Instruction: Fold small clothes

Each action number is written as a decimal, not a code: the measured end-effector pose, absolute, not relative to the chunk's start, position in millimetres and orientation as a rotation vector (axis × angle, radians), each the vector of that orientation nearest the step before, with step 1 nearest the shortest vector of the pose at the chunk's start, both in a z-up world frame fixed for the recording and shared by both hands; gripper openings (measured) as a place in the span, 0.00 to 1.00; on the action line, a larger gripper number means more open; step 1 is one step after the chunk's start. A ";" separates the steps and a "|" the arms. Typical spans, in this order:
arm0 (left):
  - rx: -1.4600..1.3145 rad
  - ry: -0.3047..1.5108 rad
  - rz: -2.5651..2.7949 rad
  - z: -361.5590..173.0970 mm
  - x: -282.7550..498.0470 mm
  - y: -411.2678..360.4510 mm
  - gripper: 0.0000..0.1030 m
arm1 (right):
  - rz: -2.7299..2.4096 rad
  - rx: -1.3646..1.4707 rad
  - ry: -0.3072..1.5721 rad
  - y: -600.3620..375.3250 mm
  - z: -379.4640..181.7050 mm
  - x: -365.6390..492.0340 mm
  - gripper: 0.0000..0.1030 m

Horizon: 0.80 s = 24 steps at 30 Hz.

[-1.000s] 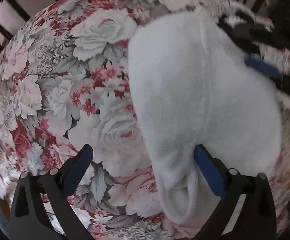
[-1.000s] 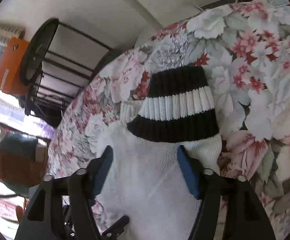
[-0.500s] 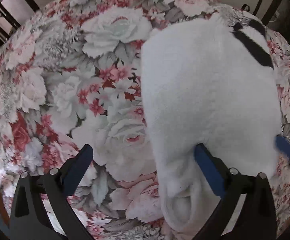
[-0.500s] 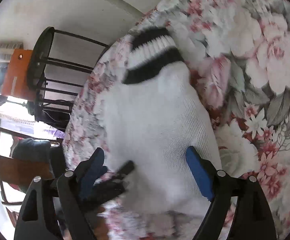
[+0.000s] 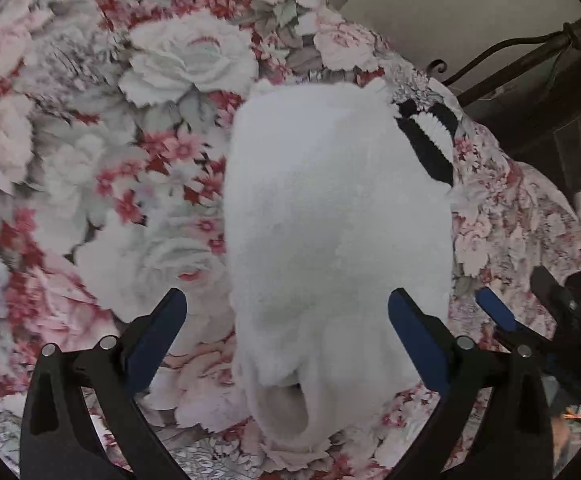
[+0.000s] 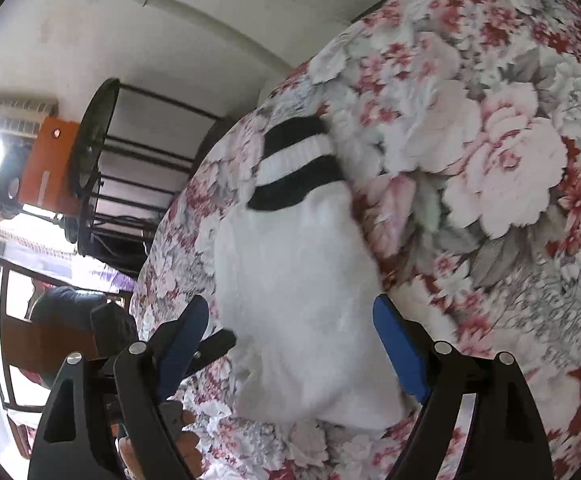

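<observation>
Floral bedcover (image 5: 90, 184) showing; you're hovering both jaws wide around the sock (image 5: 338, 216), gripping nothing — pinch its near edge squarely.

Landmark: white sock (image 5: 338, 216) lying flat on the floral cloth (image 5: 138, 160).
Left of sock: bare cloth, open passage.
Beyond its striped cuff (image 5: 430, 140): cloth edge, then dark metal rail (image 5: 502, 56) against the wall.
Right of sock: right gripper (image 5: 522, 300), jaws spread, occupies the cloth edge.
</observation>
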<state>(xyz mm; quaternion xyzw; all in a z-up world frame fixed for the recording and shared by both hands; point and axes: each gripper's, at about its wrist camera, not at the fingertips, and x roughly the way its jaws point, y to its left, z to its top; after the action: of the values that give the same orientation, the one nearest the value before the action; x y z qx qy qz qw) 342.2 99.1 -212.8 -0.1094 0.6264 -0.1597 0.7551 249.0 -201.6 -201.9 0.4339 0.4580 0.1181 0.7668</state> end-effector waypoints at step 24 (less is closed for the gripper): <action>-0.223 1.401 -0.410 -270.1 334.9 54.9 0.96 | 0.443 1.006 0.975 -185.1 -270.8 288.5 0.84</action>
<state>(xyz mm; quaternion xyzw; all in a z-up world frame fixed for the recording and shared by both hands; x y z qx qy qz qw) 334.9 54.9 -270.1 -0.1018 0.6386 -0.1867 0.7396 288.5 -185.1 -270.8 0.4591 0.4448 0.2022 0.7419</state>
